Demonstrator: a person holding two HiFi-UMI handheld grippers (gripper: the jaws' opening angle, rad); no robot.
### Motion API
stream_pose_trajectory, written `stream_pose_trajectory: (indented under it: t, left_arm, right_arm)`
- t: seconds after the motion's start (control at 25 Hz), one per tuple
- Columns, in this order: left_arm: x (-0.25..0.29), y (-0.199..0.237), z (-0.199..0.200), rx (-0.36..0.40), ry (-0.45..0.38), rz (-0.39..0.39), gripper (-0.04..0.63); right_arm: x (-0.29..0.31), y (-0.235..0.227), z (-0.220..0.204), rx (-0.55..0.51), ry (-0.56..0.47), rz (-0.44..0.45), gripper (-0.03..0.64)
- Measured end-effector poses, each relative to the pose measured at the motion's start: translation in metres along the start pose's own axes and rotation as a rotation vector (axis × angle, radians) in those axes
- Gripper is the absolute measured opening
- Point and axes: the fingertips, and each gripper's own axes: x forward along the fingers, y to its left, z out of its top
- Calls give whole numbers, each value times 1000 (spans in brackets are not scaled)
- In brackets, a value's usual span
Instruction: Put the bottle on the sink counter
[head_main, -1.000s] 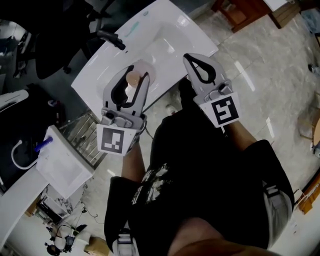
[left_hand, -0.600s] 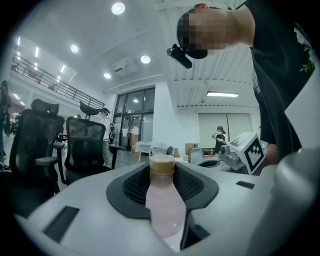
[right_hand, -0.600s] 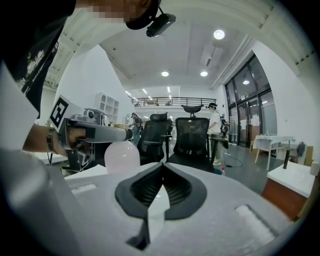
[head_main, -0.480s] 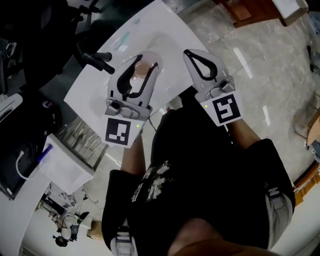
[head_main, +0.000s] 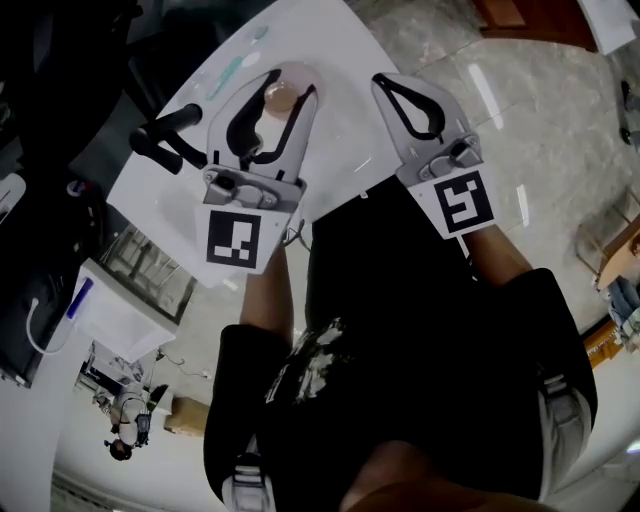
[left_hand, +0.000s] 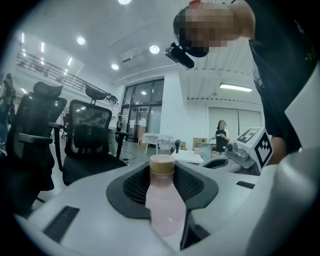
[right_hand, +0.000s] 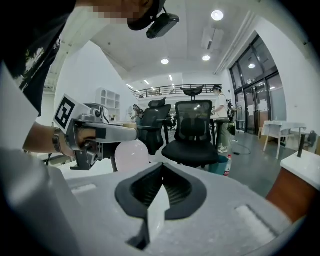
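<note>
A pink bottle (head_main: 280, 97) with a tan cap stands upright between my left gripper's (head_main: 283, 76) jaws, which are shut on it above the white sink counter (head_main: 335, 50). In the left gripper view the bottle (left_hand: 162, 202) fills the space between the black pads (left_hand: 131, 186). My right gripper (head_main: 392, 82) is beside it to the right, over the counter's near edge, shut and empty. From the right gripper (right_hand: 161, 167) view, the bottle's pink body (right_hand: 131, 155) shows under the left gripper (right_hand: 97, 132).
A black faucet (head_main: 165, 142) stands on the counter left of the bottle. A teal item (head_main: 232, 68) lies at the counter's far side. A wire rack (head_main: 148, 262) and a white box (head_main: 120, 315) sit at the left. Tiled floor (head_main: 530, 110) lies right. Office chairs (left_hand: 87, 140) stand nearby.
My left gripper has carried the bottle farther out over the counter, past the faucet. The right gripper has kept its place beside it and stays shut.
</note>
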Motion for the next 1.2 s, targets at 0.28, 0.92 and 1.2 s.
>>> stream_pose_trajectory:
  t: [0.28, 0.92, 1.2]
  left_arm:
    - [48, 28, -48, 19, 57, 20, 149]
    - [129, 69, -124, -1, 98, 80, 149]
    - [140, 77, -147, -38, 137, 96, 149]
  right_arm:
    - [39, -17, -33, 22, 40, 40, -5]
    - [80, -51, -80, 65, 112, 65, -5]
    - [88, -53, -85, 14, 101, 87, -5]
